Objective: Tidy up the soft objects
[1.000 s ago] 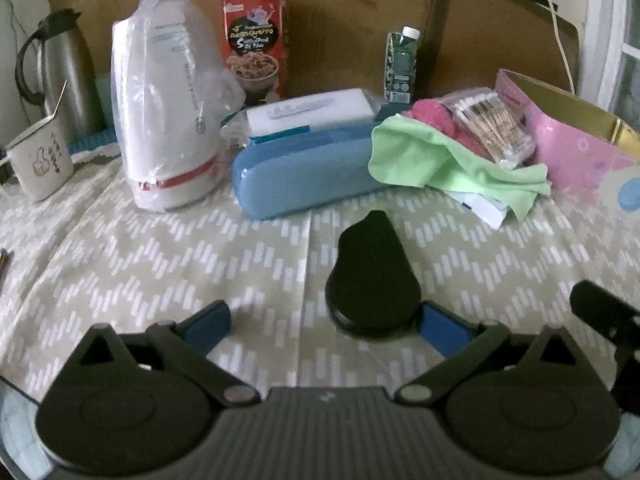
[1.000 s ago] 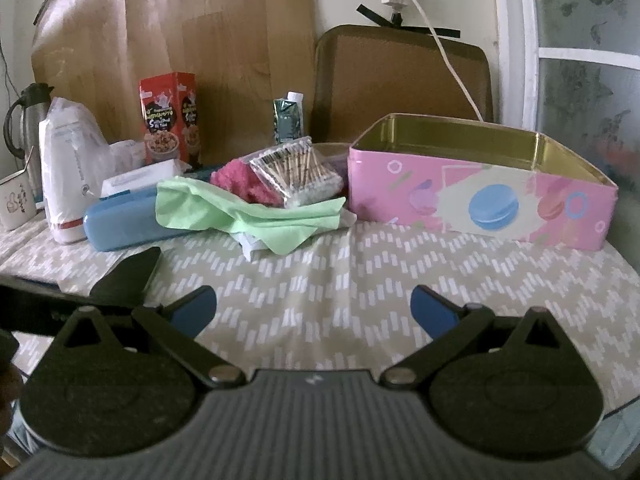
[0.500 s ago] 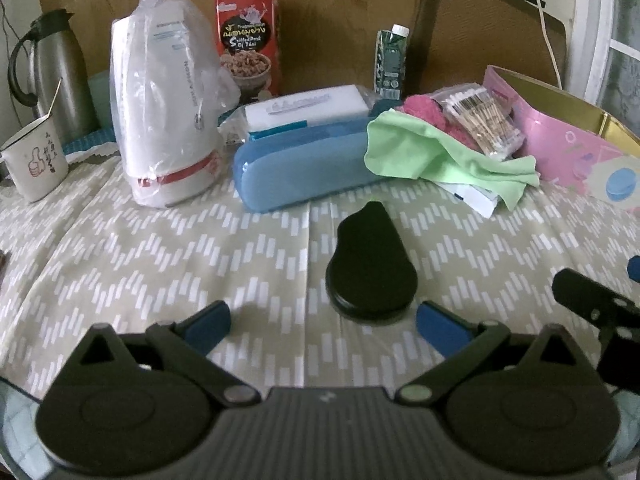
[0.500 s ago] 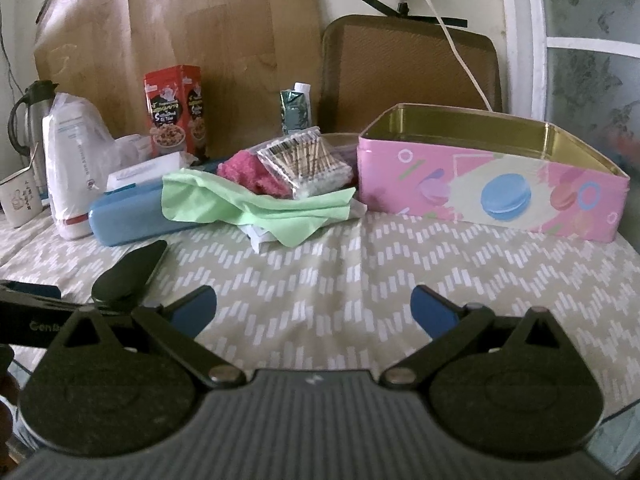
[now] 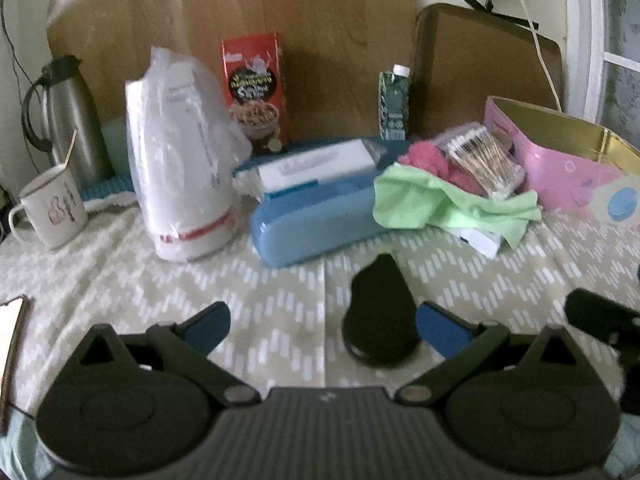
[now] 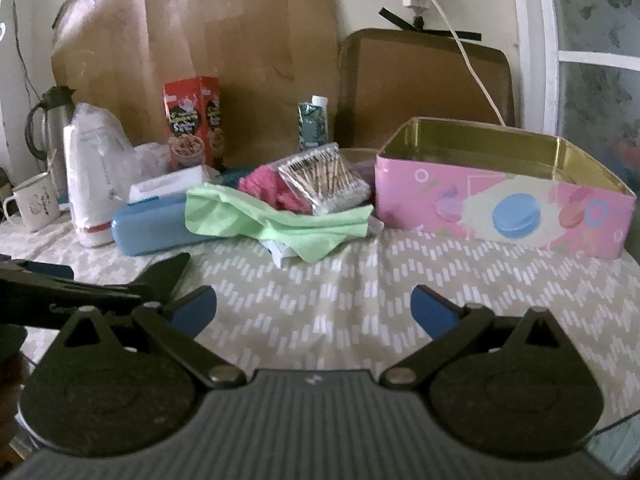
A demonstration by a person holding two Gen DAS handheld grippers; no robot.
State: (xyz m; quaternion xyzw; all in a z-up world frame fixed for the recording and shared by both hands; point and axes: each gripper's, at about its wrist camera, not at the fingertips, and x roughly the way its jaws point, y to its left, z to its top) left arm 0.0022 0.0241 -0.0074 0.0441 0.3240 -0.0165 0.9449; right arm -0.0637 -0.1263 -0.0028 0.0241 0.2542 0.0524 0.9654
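Pink on the outside and gold on the inside, an open tin is seen at the right of the desk, printed with a blue macaron; what lies inside is hidden by its wall. Just to its left the soft things are heaped: a light green cloth is draped loosely over a fuzzy pink cloth, with a crinkled clear packet of cotton swabs resting on top, and a white edge of something flat pokes out beneath. A smooth, rounded blue plastic case is laid next to the heap, closed, with a wrapped white pack behind it. Further left a tall white stack in a clear plastic bag is stood upright, then an enamel mug with a stick in it and a steel flask. At the back a red cereal box and a small green carton are propped; their lettering is too blurred to be read. A chevron-patterned beige cloth is spread over the desk. The left claw is held wide apart over it, empty, a black teardrop-shaped pad lying just inside its right finger. The right claw is likewise spread wide, nothing gripped.
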